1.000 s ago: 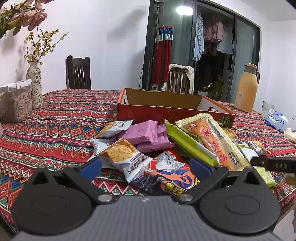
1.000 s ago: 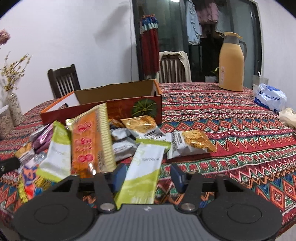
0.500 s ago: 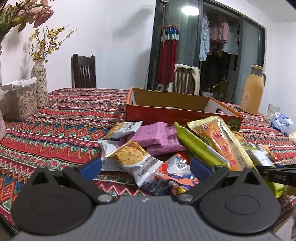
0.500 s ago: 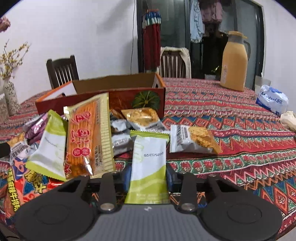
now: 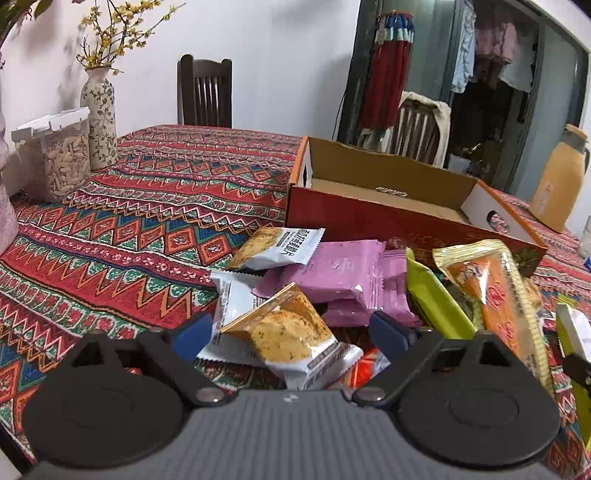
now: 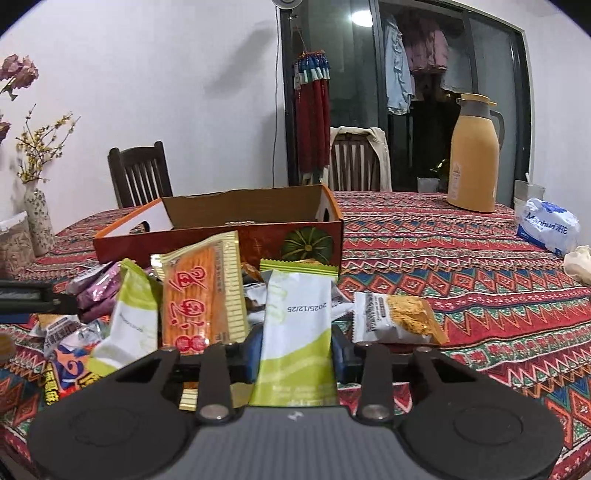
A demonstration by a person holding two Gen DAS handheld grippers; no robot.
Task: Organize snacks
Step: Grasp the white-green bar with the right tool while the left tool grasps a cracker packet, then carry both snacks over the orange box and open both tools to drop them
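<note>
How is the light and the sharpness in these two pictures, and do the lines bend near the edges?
Left wrist view: even indoor light, sharp on the cracker packet, door frame leaning from fisheye bend. Right wrist view: ceiling lamp glares behind the glass, dark corners, date print on the green-white packet readable, far tablecloth curved.

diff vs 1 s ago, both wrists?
The right gripper shut its jaws on the green-and-white packet, which lay loose between them a second ago, and now holds it. The left gripper moved in over the cracker packet, now between its closing jaws, not yet pinched. The cardboard box and snack pile stayed put.
</note>
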